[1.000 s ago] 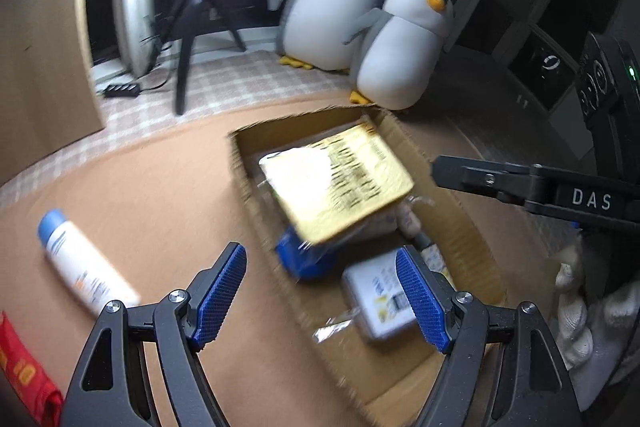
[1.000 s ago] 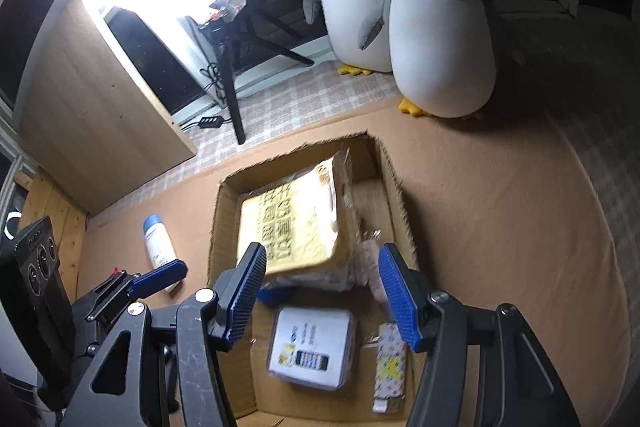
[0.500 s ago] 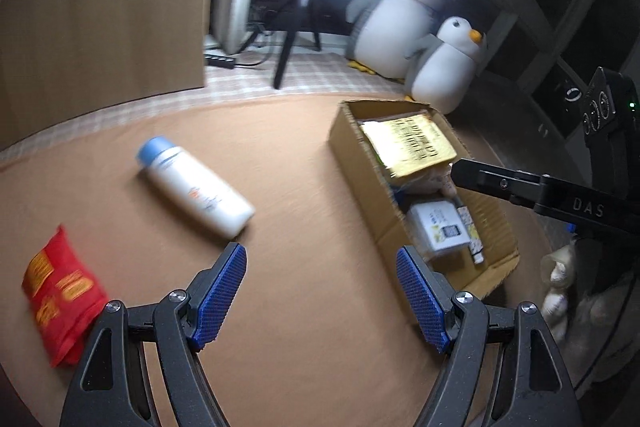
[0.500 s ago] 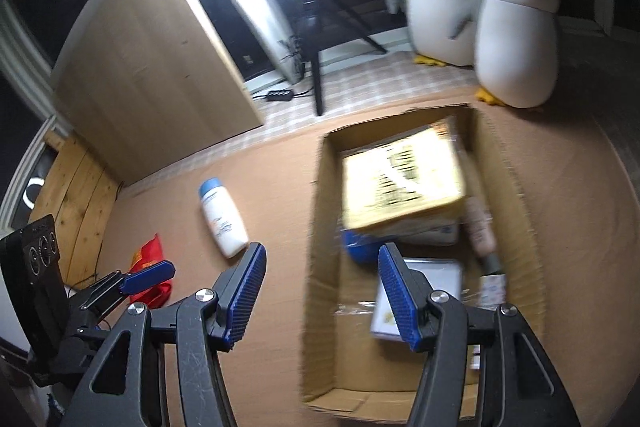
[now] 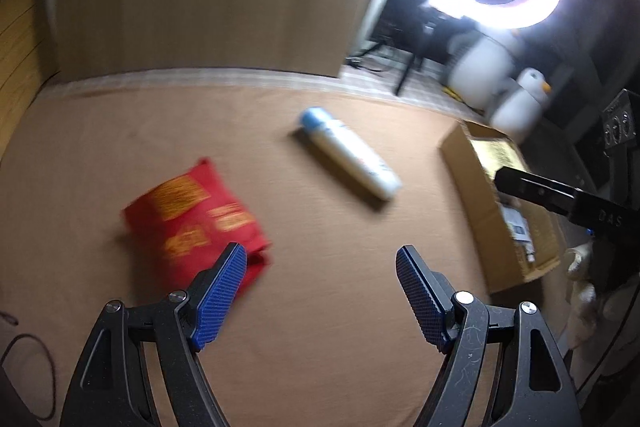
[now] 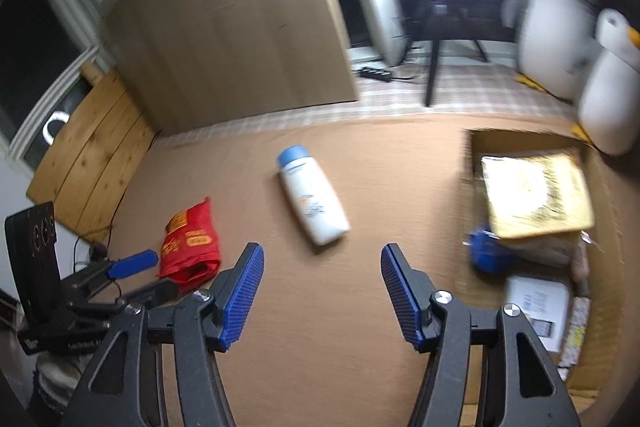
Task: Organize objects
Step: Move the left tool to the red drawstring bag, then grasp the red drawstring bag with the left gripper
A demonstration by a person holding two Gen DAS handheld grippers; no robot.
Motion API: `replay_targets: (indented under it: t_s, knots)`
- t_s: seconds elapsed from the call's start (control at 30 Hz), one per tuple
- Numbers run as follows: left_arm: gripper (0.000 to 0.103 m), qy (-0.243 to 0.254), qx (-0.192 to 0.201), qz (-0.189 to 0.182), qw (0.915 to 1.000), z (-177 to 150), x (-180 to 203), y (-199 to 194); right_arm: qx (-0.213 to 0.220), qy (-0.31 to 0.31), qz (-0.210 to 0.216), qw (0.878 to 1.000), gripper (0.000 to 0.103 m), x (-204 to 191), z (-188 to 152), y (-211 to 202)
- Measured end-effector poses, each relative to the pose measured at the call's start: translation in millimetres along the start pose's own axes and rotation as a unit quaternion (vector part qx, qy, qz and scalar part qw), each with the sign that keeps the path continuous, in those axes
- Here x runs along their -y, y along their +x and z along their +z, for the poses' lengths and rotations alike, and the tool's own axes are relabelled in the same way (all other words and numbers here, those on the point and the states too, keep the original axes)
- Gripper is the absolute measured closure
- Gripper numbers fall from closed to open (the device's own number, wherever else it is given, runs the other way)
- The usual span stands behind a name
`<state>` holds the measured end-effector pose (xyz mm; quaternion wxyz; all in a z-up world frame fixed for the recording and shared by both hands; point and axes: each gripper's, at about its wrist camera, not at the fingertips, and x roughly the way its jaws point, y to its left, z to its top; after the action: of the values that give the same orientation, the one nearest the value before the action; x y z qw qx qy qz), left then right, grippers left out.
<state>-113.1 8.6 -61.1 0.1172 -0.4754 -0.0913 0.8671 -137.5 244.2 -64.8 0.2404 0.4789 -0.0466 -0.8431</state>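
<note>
A red snack bag lies on the brown mat, just ahead and left of my open, empty left gripper. A white bottle with a blue cap lies farther ahead. The cardboard box stands at the right. In the right wrist view my right gripper is open and empty, with the bottle ahead, the red bag at the left beside the left gripper, and the box at the right holding a gold packet, a blue item and a white box.
Two plush penguins and a ring light on a tripod stand behind the box. A wooden panel stands at the back. Wooden planks border the mat's left side. A dark cable lies at the near left.
Both grippers have swung left, away from the box. The bottle and the red bag have come into the middle of both views. Both grippers stay open.
</note>
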Motion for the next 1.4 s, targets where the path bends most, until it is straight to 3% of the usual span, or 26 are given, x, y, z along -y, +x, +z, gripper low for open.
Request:
replay_targets:
  t_s: [0.3,0.6,0.93,1.27,1.4]
  knots:
    - [0.019,-0.058,-0.007,0.028,0.9979,-15,-84,-6,-0.061,-0.060,0.034,0.996,0.044,-73,5,62]
    - [0.018,-0.098,-0.032,0.008,0.9946,-23,-128,15,-0.126,-0.087,0.060,0.986,0.044,-123,10,131]
    - [0.018,-0.098,-0.044,-0.010,0.9942,-14,-137,34,-0.165,-0.058,0.080,0.981,0.044,-135,15,182]
    - [0.019,-0.099,-0.057,-0.030,0.9930,-9,-139,49,-0.187,-0.040,0.108,0.976,0.044,-138,13,201]
    - [0.035,-0.099,-0.062,-0.038,0.9925,-9,-139,53,-0.188,-0.045,0.108,0.975,0.044,-141,12,202]
